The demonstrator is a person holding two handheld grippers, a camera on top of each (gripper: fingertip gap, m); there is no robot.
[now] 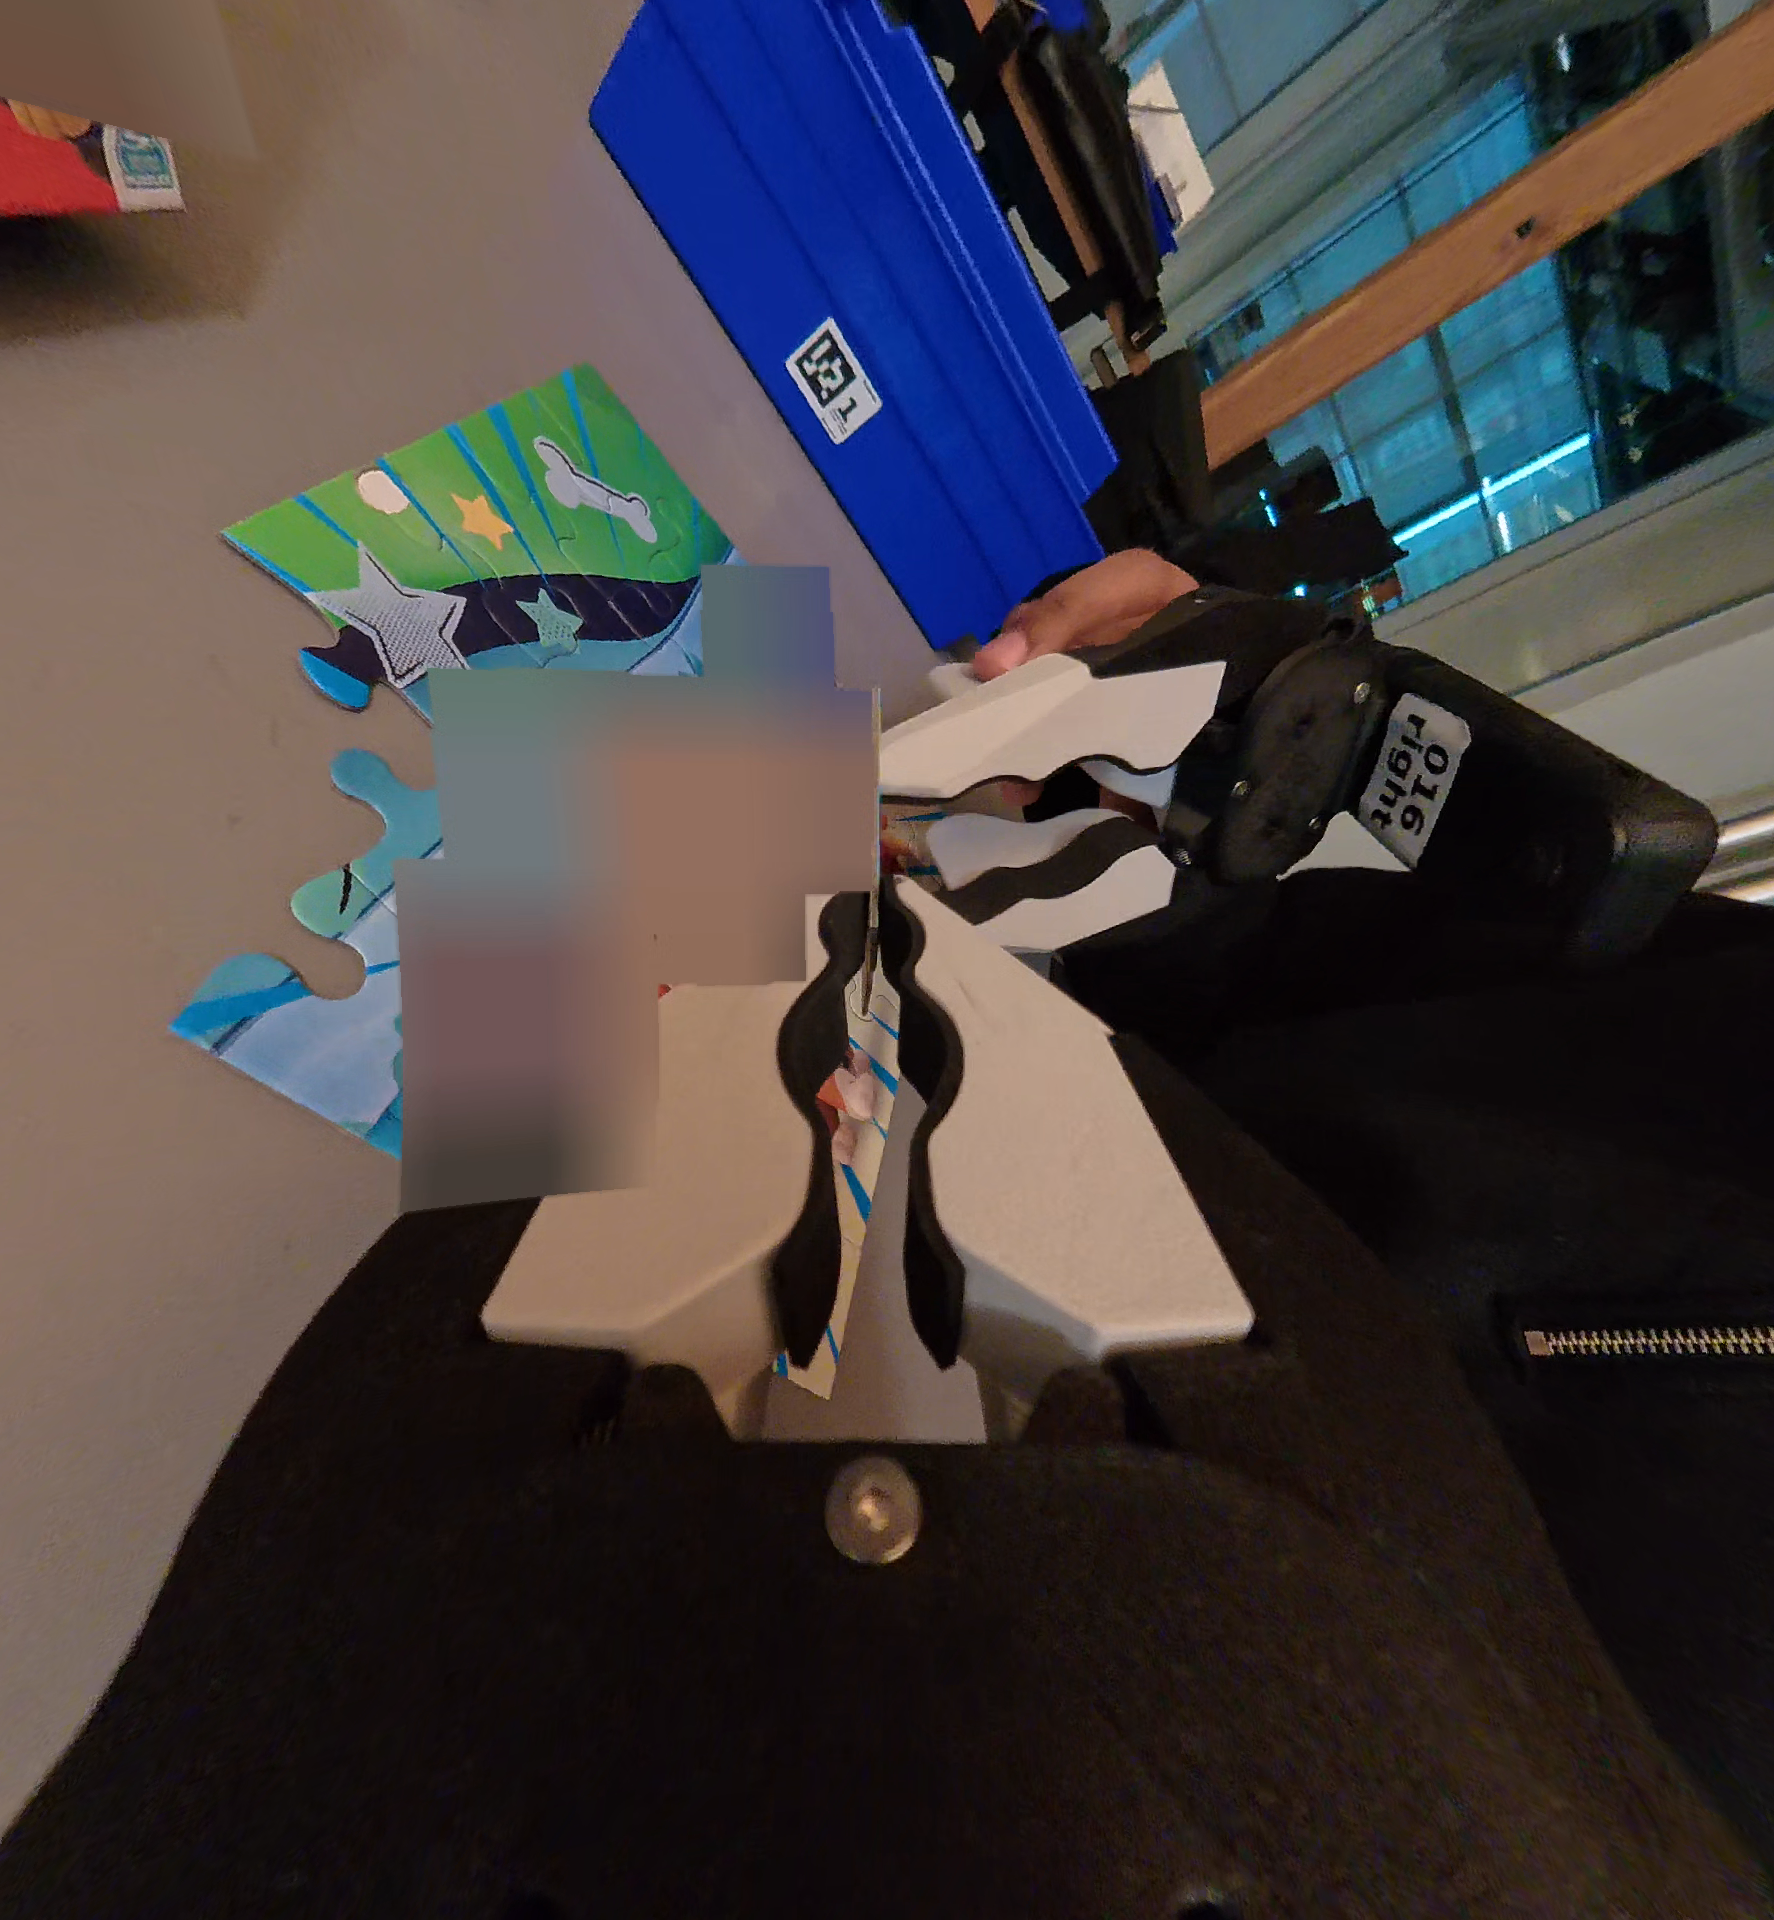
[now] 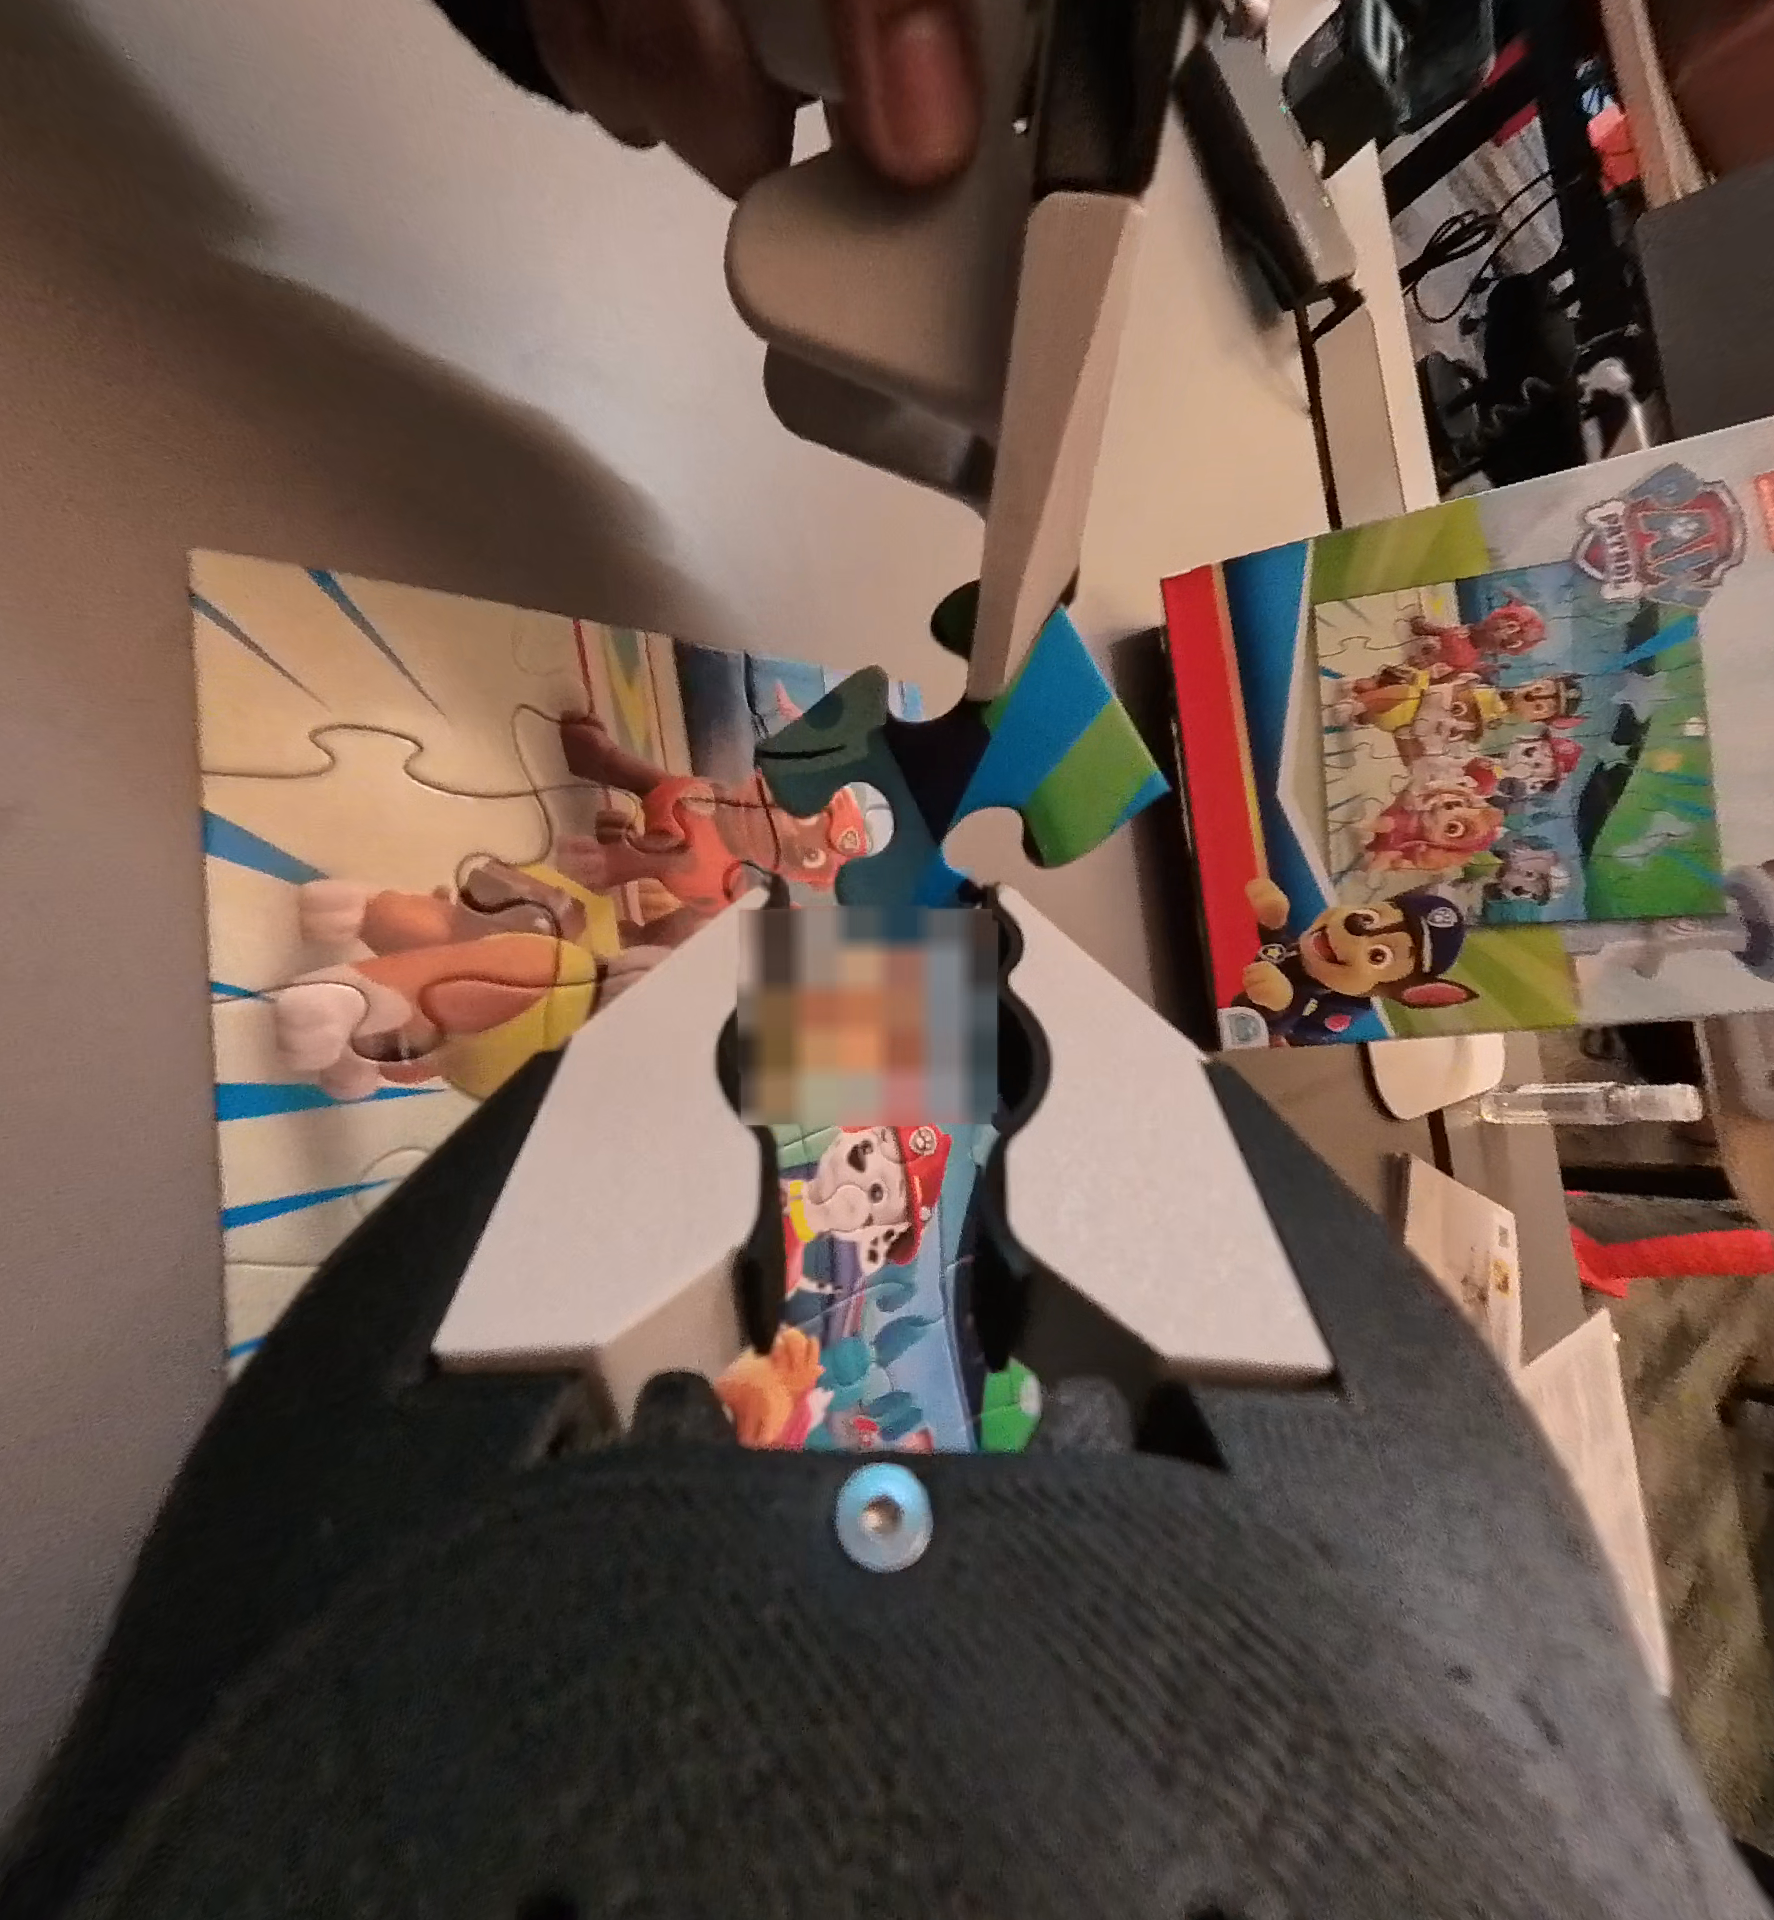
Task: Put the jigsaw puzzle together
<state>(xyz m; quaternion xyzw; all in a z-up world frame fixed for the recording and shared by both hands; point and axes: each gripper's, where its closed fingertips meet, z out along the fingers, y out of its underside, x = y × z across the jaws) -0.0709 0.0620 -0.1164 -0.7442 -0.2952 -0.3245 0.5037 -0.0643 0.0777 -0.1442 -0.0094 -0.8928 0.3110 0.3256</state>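
Worktop (image 1: 114, 727): grey, carrying a part-built puzzle (image 2: 374, 831), puzzle box (image 2: 1465, 790), blue bin (image 1: 862, 312). Left hand-held gripper (image 1: 867, 935) clenched on a puzzle piece (image 2: 1028, 769); right hand-held gripper (image 2: 878, 894) released. Windows (image 1: 1485, 343) behind.

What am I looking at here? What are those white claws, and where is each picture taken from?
A person holds two hand-held grippers, each with its own camera looking along its two fingers. One picture looks along the left gripper, the other along the right gripper. On the grey table lie a partly assembled cartoon jigsaw puzzle, its box and a blue bin. The left gripper pinches a blue-and-green puzzle piece; the right gripper is open.
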